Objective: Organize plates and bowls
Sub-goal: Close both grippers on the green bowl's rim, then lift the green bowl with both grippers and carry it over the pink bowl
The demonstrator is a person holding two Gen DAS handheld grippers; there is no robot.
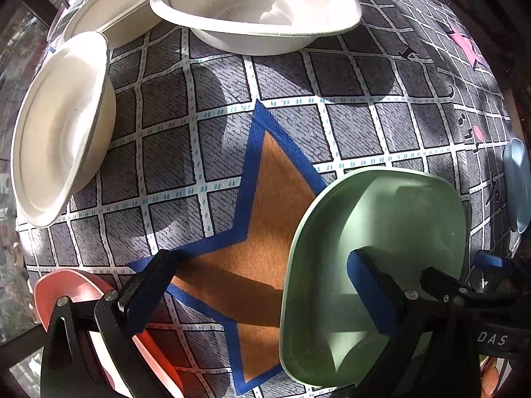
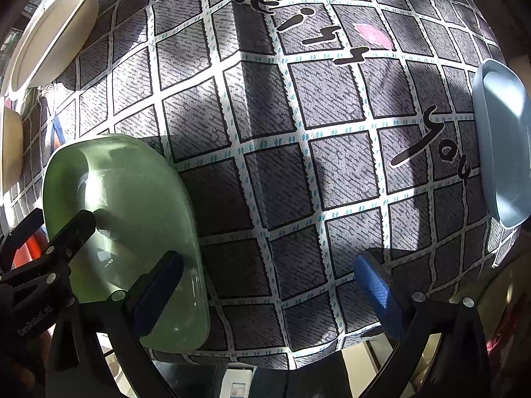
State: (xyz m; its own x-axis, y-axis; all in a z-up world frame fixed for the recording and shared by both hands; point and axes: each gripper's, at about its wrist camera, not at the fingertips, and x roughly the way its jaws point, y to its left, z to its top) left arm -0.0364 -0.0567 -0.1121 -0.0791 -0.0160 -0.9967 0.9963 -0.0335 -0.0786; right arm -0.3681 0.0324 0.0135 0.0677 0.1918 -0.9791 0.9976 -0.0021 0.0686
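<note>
A green plate [image 1: 381,232] lies on the patterned cloth at the lower right of the left wrist view, and at the lower left of the right wrist view [image 2: 132,205]. My left gripper [image 1: 262,278] is open, its right finger over the green plate's bowl and its left finger beside a red plate [image 1: 66,295]. My right gripper [image 2: 268,278] is open over bare cloth, its left finger above the green plate's near edge. Two white paper bowls [image 1: 255,10] [image 1: 63,126] and a white plate [image 1: 109,10] sit at the far left. A blue plate [image 2: 504,139] lies at the right.
The table is covered by a grey checked cloth [image 2: 298,132] with an orange star [image 1: 265,232] outlined in blue. The cloth's near edge [image 2: 298,361] shows in the right wrist view. The white bowl also shows at the upper left there [image 2: 49,33].
</note>
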